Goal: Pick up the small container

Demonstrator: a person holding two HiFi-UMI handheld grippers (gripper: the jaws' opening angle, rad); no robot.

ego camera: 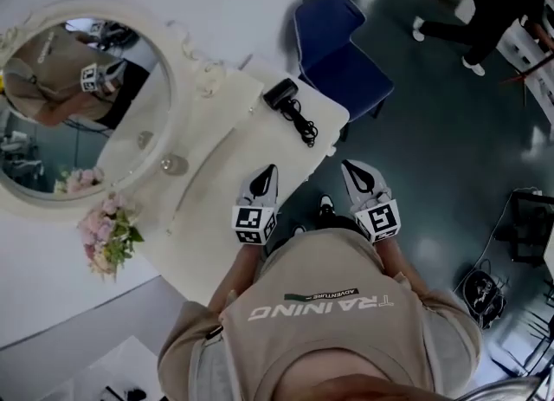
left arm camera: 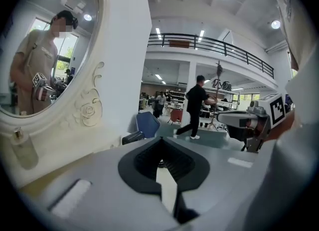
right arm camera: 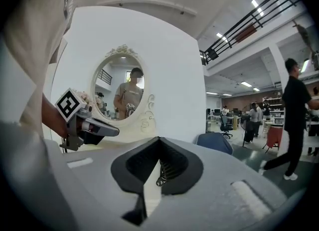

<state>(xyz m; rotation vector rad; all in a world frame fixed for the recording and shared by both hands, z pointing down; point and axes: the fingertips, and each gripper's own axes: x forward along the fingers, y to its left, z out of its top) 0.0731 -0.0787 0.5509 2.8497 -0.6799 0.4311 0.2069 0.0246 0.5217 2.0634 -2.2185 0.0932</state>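
Both closed, left gripper (ego camera: 269, 171), right gripper (ego camera: 350, 168), small container (ego camera: 173, 164) seemingly beside mirror (ego camera: 52, 144)

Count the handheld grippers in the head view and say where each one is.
2. The left gripper hangs over the front edge of the white table; the right gripper is beside it, off the table, above the dark floor. The mirror also reflects one.
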